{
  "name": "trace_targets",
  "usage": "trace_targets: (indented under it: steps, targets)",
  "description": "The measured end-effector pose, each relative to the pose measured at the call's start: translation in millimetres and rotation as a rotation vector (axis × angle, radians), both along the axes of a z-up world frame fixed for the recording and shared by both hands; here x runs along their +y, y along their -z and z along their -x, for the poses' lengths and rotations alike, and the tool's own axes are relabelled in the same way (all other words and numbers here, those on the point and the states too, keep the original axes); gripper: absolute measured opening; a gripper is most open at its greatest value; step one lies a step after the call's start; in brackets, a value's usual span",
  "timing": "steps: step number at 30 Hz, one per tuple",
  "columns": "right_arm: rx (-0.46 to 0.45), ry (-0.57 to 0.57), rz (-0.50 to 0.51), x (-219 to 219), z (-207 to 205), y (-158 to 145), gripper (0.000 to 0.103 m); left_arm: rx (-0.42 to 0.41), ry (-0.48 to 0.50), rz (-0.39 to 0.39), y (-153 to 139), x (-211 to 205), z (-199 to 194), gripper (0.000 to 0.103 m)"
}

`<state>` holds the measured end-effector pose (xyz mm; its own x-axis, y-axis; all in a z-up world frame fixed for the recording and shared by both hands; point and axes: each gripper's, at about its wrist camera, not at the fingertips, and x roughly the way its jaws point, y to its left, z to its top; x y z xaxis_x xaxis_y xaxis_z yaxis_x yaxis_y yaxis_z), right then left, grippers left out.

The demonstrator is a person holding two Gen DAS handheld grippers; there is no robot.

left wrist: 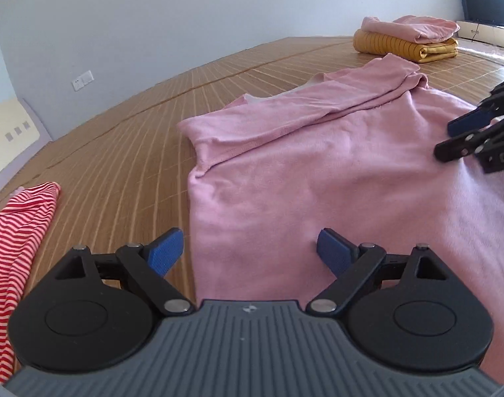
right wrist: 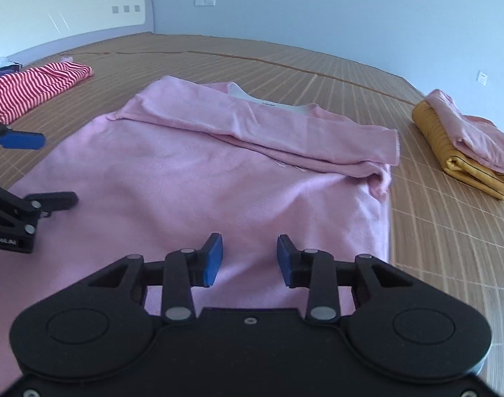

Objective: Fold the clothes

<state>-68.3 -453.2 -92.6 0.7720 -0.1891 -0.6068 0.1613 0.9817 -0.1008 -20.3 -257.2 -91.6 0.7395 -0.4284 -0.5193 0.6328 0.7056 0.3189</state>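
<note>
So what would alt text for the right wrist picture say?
A pink top lies on a bamboo mat, sleeves folded across it, with the open right claw above its near edge. The left claw enters at left; folded clothes sit right.

Two fisheye wrist cameras look low and close across a pink top (left wrist: 318,172) on a bamboo mat (left wrist: 126,125), the left view from its left edge, the right view nearer its right edge, both sharing the folded stack (right wrist: 463,152) at the mat's far side.

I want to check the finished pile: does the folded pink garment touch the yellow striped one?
Touching. In the right wrist view the folded pink garment lies directly on the folded yellow striped garment, no gap between them.
</note>
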Motion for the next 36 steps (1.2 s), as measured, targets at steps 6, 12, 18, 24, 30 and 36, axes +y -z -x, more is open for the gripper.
trace_targets:
  steps: [6, 12, 18, 24, 30, 36]
  targets:
    - [-0.044, 0.168, -0.142, -37.7, 78.7, -2.3, 0.042, 0.097, -0.12, 0.041, -9.7, 57.5, -3.0, 0.094]
    - [-0.088, 0.214, -0.411, -53.1, 154.0, 6.7, 0.049, 0.307, -0.107, 0.219, -13.8, 100.1, 20.9, 0.094]
    - [-0.029, 0.152, -0.207, -19.0, 154.5, 2.6, 0.024, 0.263, -0.054, 0.14, 1.1, 92.1, 57.3, 0.097]
    - [-0.091, 0.153, -0.225, -22.7, 176.3, -11.0, 0.003, 0.229, -0.051, 0.086, -0.4, 94.7, 65.1, 0.098]
    - [-0.006, 0.184, -0.158, -17.6, 171.5, -1.3, 0.004, 0.25, -0.057, 0.089, -0.6, 107.3, 63.5, 0.099]
    - [-0.033, 0.199, 0.022, 7.8, 174.4, -16.5, 0.032, 0.283, -0.051, 0.081, -5.9, 118.8, 65.9, 0.098]
